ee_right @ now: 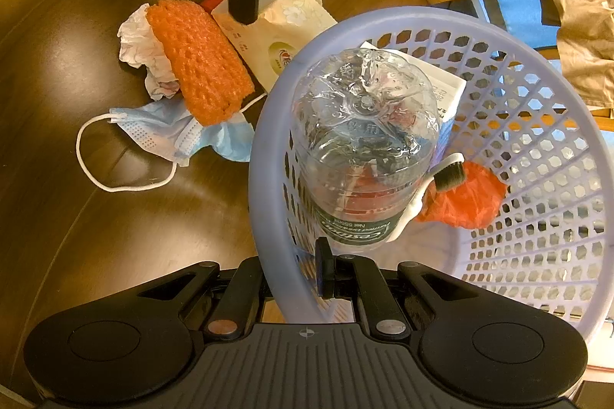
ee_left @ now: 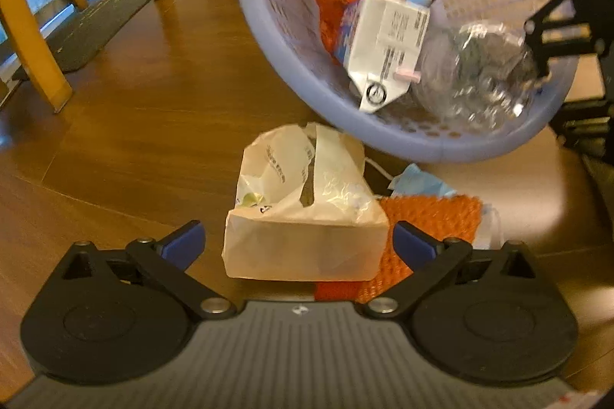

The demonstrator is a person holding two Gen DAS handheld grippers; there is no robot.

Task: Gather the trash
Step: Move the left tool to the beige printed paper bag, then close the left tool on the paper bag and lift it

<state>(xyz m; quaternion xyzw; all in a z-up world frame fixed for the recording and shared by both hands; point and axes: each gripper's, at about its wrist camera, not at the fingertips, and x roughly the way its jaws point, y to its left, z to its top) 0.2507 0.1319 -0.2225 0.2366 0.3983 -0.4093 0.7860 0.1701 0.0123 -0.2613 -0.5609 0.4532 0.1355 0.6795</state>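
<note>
My left gripper [ee_left: 299, 244] stands open low over the floor, and a cream tissue pack [ee_left: 303, 217] lies between its blue fingertips [ee_left: 184, 244]. An orange foam net [ee_left: 429, 217] and a blue face mask [ee_left: 418, 182] lie right of the pack. My right gripper [ee_right: 295, 274] is shut on the rim of the lavender basket [ee_right: 268, 140], which is tilted. Inside the basket are a clear bottle [ee_right: 364, 148], a white carton [ee_left: 391, 44], an orange bag [ee_right: 468, 197] and a toothbrush [ee_right: 449, 171]. A crumpled tissue [ee_right: 134, 40] lies by the net [ee_right: 199, 59].
Wooden chair legs [ee_left: 34, 40] stand on a dark mat [ee_left: 107, 21] at the far left of the wood floor. A brown cloth [ee_right: 568, 5] hangs beyond the basket. The face mask's white ear loop [ee_right: 99, 178] trails on the floor.
</note>
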